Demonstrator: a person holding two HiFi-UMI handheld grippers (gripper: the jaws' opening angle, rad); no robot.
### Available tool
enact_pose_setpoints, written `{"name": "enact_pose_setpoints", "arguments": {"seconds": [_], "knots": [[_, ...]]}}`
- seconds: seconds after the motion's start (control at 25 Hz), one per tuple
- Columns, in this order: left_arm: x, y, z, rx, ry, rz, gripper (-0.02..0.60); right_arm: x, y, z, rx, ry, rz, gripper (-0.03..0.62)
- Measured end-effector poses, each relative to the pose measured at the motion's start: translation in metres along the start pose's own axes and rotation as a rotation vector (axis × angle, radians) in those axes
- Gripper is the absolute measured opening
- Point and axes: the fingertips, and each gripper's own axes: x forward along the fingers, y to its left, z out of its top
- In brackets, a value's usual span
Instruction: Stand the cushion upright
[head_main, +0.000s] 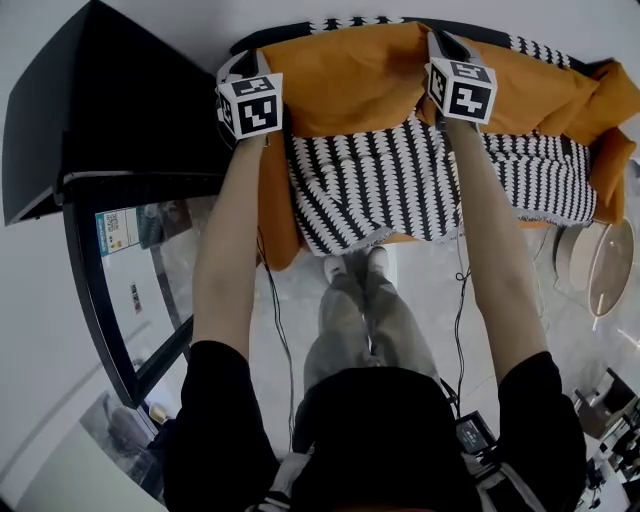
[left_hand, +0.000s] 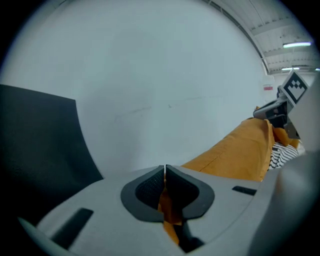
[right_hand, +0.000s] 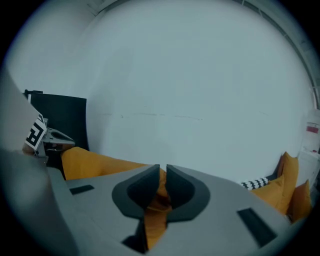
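Observation:
An orange cushion (head_main: 350, 80) is held up over a sofa covered by a black-and-white patterned throw (head_main: 370, 185). My left gripper (head_main: 240, 70) is shut on the cushion's left top corner; orange fabric (left_hand: 170, 210) is pinched between its pads. My right gripper (head_main: 440, 45) is shut on the cushion's right top corner, with orange cloth (right_hand: 156, 200) squeezed between its pads. The cushion's top edge (left_hand: 240, 150) runs across to the other gripper (left_hand: 280, 112). In the right gripper view the cushion (right_hand: 95, 162) stretches left toward the left gripper (right_hand: 42, 137).
A black cabinet (head_main: 100, 110) stands left of the sofa, with a black-framed glass table (head_main: 130, 290) below it. More orange cushions (head_main: 600, 120) lie at the sofa's right end. A round wooden side table (head_main: 605, 265) is at the right. A white wall (left_hand: 160, 75) is behind the sofa.

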Motion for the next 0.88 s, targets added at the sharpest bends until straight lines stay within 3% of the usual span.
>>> {"name": "enact_pose_setpoints", "arguments": {"seconds": [0.44,0.68,0.88], "knots": [[-0.067,0.019,0.014,-0.195,-0.085,0.005,0.017,-0.058,-0.005,0.020,0.157,-0.073,-0.016,0.017],[-0.131,0.005,0.030,-0.235,-0.150,-0.005,0.015,-0.120,0.005,0.044,0.228,-0.164,0.031,0.015],[-0.182,-0.011,0.058,-0.260,-0.212,-0.019,0.014,-0.170,0.022,0.064,0.225,-0.214,0.067,0.015]]}}
